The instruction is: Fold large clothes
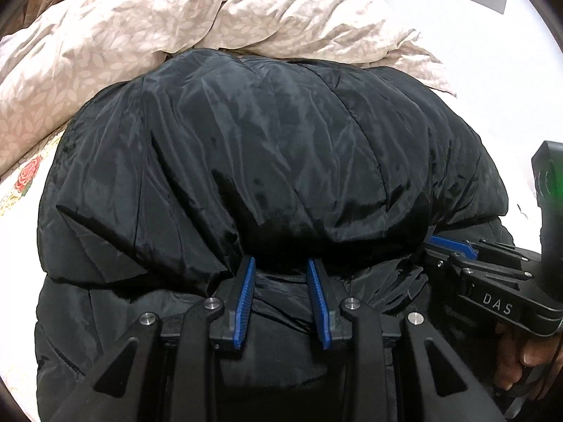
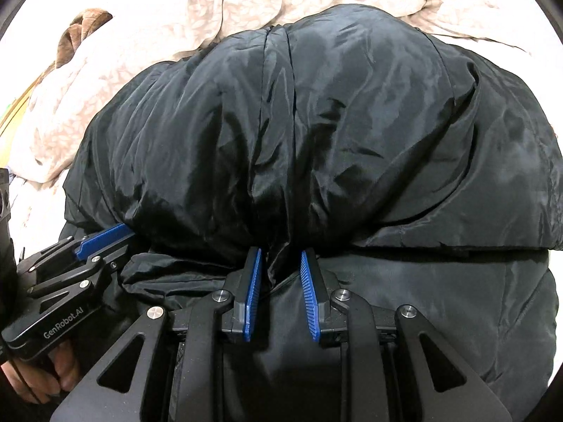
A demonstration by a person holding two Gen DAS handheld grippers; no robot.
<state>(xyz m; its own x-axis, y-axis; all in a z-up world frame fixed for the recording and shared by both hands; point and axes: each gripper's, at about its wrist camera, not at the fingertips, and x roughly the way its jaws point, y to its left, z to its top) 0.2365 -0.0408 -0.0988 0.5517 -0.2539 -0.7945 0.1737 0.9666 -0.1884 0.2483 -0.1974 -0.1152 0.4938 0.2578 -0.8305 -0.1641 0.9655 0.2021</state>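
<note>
A large black puffy jacket (image 1: 274,147) lies on the bed, its upper part folded over into a thick bulging roll above the lower layer; it also fills the right wrist view (image 2: 334,133). My left gripper (image 1: 281,267) is open, its blue pads at the front edge of the fold with fabric between them. My right gripper (image 2: 281,256) is open the same way at the fold's edge. Each gripper shows in the other's view: the right one (image 1: 454,246) at the right, the left one (image 2: 105,235) at the left, tips tucked under the roll.
A crumpled pink leaf-patterned duvet (image 1: 140,35) lies behind the jacket, also in the right wrist view (image 2: 176,35). A white sheet with a rose print (image 1: 28,176) is at the left. A brown plush item (image 2: 84,24) sits at the far left.
</note>
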